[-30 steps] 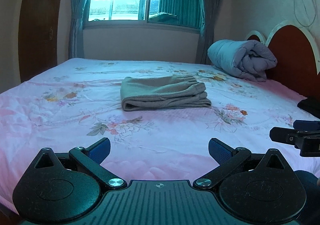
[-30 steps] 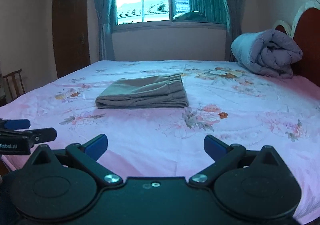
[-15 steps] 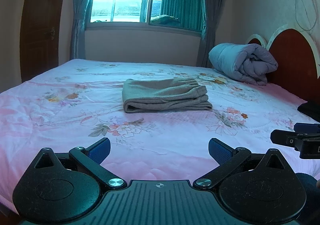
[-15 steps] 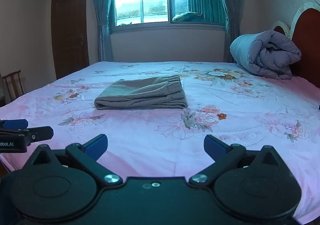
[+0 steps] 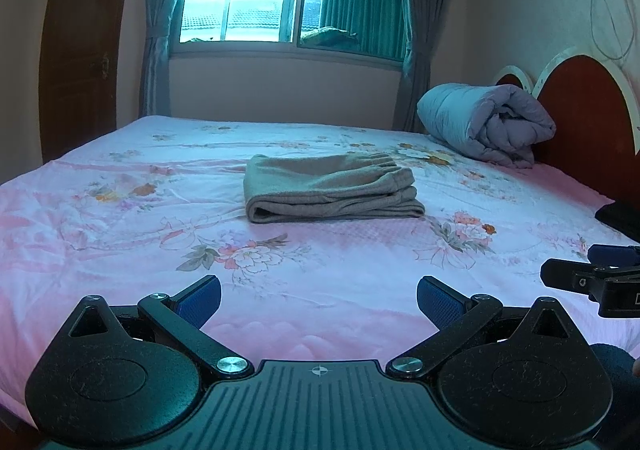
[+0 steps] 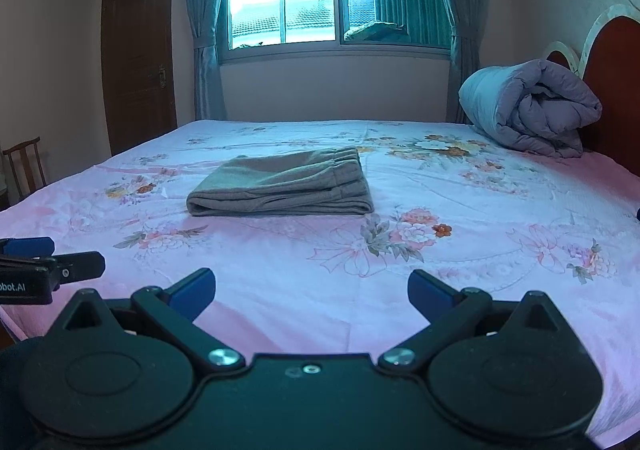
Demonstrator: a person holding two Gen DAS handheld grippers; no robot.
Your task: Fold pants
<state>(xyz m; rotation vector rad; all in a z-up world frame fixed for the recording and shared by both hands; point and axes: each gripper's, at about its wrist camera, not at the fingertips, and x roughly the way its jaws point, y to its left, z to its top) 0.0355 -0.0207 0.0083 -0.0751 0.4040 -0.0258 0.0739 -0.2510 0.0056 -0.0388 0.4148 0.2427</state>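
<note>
The left tool [image 5: 318, 300] is held wide open with nothing between its blue pads, and the right tool [image 6: 311, 292] is spread just as wide and equally empty — both are raised above the near edge of the bed [image 5: 120, 258], touching no cloth. Farther in, the pants [image 5: 330, 189] are seen lying mid-bed as a compact folded bundle, waistband to the right, well apart from both tools. The folding is judged essentially complete. Little can go wrong unless the stack is brushed by a careless reach — the layers would be slid askew. Beyond it, a rolled quilt [image 5: 486, 127] is propped by the headboard.
</note>
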